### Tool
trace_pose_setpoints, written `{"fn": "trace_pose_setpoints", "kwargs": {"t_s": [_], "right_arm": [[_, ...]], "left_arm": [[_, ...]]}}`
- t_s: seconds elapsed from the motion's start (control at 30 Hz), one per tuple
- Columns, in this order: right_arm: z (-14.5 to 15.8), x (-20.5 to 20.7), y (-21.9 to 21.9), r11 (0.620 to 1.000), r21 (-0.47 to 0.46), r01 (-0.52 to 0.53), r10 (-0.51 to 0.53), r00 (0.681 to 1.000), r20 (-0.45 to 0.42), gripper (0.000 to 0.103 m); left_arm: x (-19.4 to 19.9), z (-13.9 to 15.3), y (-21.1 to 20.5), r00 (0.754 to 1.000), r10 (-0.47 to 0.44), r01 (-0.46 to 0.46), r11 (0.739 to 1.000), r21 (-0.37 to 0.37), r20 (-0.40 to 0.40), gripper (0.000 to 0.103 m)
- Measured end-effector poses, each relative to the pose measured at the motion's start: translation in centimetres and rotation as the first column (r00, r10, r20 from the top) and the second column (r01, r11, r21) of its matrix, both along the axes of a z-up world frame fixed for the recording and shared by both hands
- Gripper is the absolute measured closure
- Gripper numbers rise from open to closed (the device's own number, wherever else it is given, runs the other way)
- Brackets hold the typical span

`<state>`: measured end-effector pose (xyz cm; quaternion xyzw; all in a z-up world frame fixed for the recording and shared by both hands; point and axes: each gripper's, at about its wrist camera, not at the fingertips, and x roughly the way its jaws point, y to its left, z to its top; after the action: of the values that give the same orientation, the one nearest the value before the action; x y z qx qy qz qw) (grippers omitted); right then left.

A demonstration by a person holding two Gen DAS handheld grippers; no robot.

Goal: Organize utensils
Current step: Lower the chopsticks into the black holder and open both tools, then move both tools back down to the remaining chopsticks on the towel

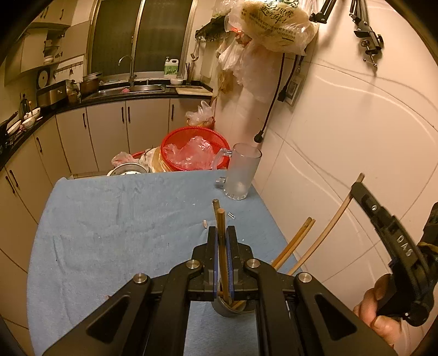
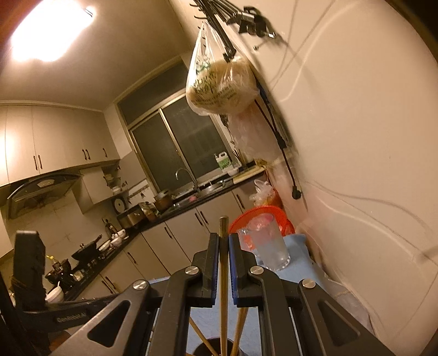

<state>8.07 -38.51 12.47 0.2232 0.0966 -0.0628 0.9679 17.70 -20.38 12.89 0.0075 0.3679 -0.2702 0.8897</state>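
My left gripper (image 1: 221, 232) is shut on a wooden chopstick (image 1: 222, 246) whose lower end stands in a small round metal cup (image 1: 228, 308) on the blue towel (image 1: 109, 219). A second chopstick (image 1: 215, 208) stands just behind it. More chopsticks (image 1: 297, 242) lean out of the cup to the right. My right gripper (image 2: 224, 238) is shut on another chopstick (image 2: 224, 263) whose lower end is in the same cup (image 2: 208, 347). The right gripper shows in the left wrist view (image 1: 383, 219) with its chopstick (image 1: 328, 227).
A frosted glass mug (image 1: 242, 172) stands at the towel's far right corner, also in the right wrist view (image 2: 269, 243). A red basket (image 1: 194, 150) with plastic bags sits behind the table. The tiled wall (image 1: 356, 123) runs along the right. Bags hang overhead (image 1: 273, 24).
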Motion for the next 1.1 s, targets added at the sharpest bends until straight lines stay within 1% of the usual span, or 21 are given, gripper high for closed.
{"fn": "trace_pose_setpoints", "kwargs": {"t_s": [0.23, 0.33, 0.5, 0.63, 0.93, 0.97, 1.03, 1.1], "right_arm": [[-2.2, 1.0, -0.4, 0.999, 0.033, -0.013, 0.015, 0.998, -0.065, 0.095], [-3.4, 1.5, -0.6, 0.998, 0.055, -0.036, 0.041, 0.994, -0.103, 0.095], [-4.5, 1.9, -1.0, 0.994, 0.094, -0.054, 0.067, 0.988, -0.14, 0.093], [-4.6, 1.7, -1.3, 0.992, 0.112, -0.059, 0.075, 0.986, -0.146, 0.092], [-3.3, -1.5, -0.8, 0.99, 0.13, -0.059, 0.072, 0.993, -0.096, 0.092], [-3.2, -1.9, -0.4, 0.989, 0.129, -0.069, 0.081, 0.992, -0.095, 0.092], [-3.3, -2.6, 0.4, 0.988, 0.126, -0.09, 0.103, 0.99, -0.095, 0.092], [-3.6, -3.1, 1.6, 0.986, 0.116, -0.119, 0.131, 0.986, -0.101, 0.092]], "left_arm": [[0.4, -0.5, 0.0, 1.0, 0.005, -0.005, 1.0, 0.002, -0.012, 0.097], [0.5, -0.7, -0.1, 1.0, 0.001, -0.001, 1.0, 0.005, -0.014, 0.097], [0.6, -0.9, -0.1, 1.0, 0.004, -0.003, 1.0, 0.011, -0.017, 0.097], [0.4, -0.8, 0.1, 1.0, 0.004, -0.004, 1.0, 0.011, -0.014, 0.097], [-1.4, 1.1, 1.9, 1.0, 0.008, -0.007, 1.0, -0.031, 0.02, 0.096], [-1.7, 1.2, 2.2, 1.0, 0.011, -0.01, 0.999, -0.033, 0.027, 0.095], [-2.5, 1.6, 3.1, 0.999, 0.019, -0.017, 0.999, -0.042, 0.04, 0.088], [-3.1, 1.7, 4.2, 0.998, 0.037, -0.035, 0.998, -0.052, 0.051, 0.076]]}}
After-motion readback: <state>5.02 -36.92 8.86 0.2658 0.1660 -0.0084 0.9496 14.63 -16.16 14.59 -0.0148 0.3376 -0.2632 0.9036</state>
